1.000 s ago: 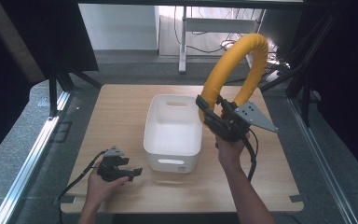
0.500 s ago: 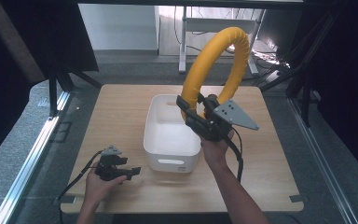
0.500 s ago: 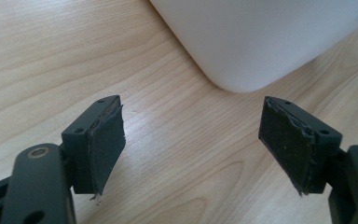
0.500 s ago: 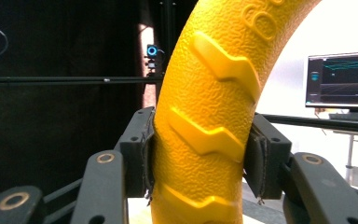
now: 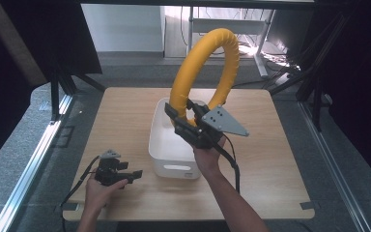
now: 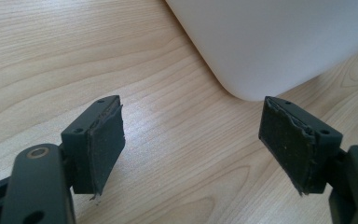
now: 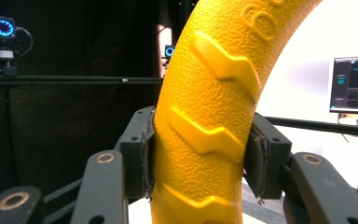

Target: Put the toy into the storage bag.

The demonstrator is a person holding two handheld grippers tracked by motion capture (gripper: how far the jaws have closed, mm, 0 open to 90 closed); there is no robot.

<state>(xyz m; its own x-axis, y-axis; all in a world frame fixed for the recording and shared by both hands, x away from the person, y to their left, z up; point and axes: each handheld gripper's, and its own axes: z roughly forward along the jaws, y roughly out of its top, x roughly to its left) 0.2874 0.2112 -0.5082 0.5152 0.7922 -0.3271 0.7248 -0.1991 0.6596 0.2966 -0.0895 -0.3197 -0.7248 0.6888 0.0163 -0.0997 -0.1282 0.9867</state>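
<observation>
The right gripper (image 5: 186,123) has carried the yellow ring (image 5: 206,67) leftward over the last second, from above the right side of the worktop (image 5: 121,111) to a spot directly over the white tub (image 5: 166,145). Its jaws are clenched on the ring's lower left arc, and in the right gripper view the two pads press into the ring's (image 7: 205,121) ribbed, pebbled surface from either side. The ring stands upright in the air, clear of the tub and not yet lowered into it. That shift suggests the carry is nearly done and the next step is a descent into the tub, where the wide ring may need tilting to clear the rim.

The left gripper (image 5: 128,175) has stayed put, resting on the worktop near the tub's front left corner, its jaws spread wide with nothing between them.
</observation>
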